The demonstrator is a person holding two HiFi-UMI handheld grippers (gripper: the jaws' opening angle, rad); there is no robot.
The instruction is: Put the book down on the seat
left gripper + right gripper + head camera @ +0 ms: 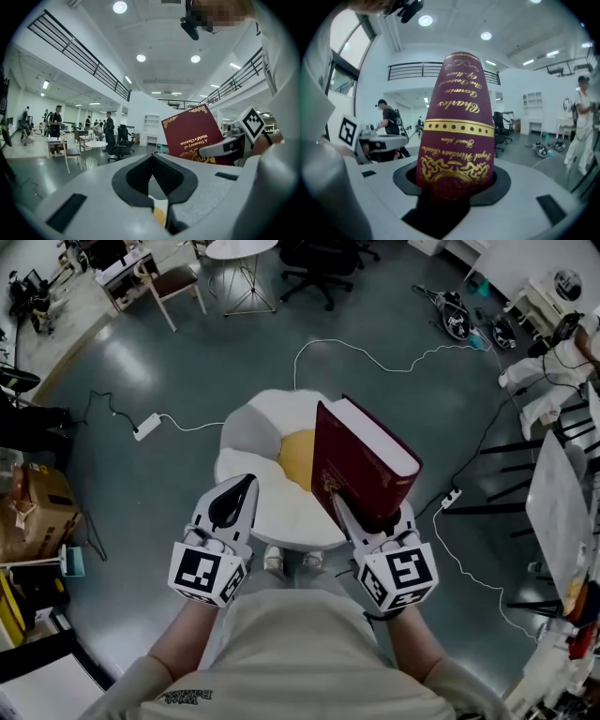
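Head view, nearest first. Left gripper [246, 486]: jaws closed together, nothing between them. Right gripper [361, 517]: jaws spread wide, clamped on lower end of dark red book [361, 460], spine facing that gripper's camera. Book: upright, slightly tilted, held over right side of seat [258, 442], not laid flat. Seat: round, white, yellow centre. Beyond: grey floor [141, 371], white cable [375, 357], round white table [241, 249].

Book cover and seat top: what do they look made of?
Book: hardcover, dark red leather-look or coated cloth over board, with a low sheen and gilt-stamped lettering and ornaments. A white paper page block shows at the edge.
Seat: matte white with a yellow centre patch. Its soft rounded lobes suggest padded fabric or moulded plastic; I cannot tell which.
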